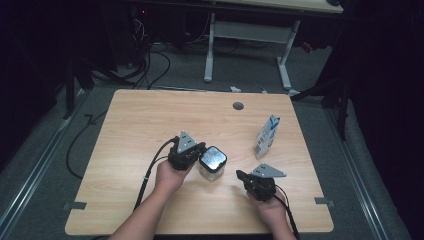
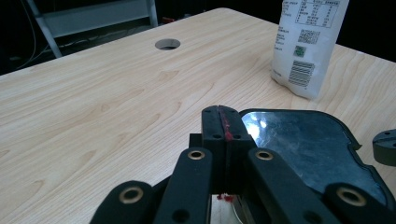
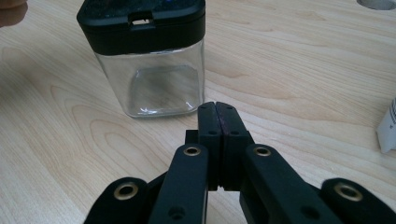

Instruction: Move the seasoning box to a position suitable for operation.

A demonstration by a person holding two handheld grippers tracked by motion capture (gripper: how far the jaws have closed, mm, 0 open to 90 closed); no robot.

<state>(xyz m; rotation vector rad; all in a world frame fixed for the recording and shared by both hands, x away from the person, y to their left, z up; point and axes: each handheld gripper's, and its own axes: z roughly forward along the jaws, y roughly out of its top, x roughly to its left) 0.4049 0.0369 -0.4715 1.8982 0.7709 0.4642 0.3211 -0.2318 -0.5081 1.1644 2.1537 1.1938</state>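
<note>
Jaws of both grippers are pressed together with nothing between them. From the high view, the left gripper (image 1: 196,151) sits just beside the black-lidded glass jar (image 1: 212,163) near the middle of the worktop (image 1: 130,125); the right gripper (image 1: 243,176) lies near it, a carton (image 1: 267,136) standing farther right. Left gripper view: clenched jaws beside the jar's lid (image 2: 303,140). Right gripper view: clenched jaws point at the empty-looking jar (image 3: 144,56), apart.

On the white carton (image 2: 309,44) a barcode, a QR code, a small green mark and a printed table are seen in the left gripper view; the print is too small to be read. No other legible text is found.
</note>
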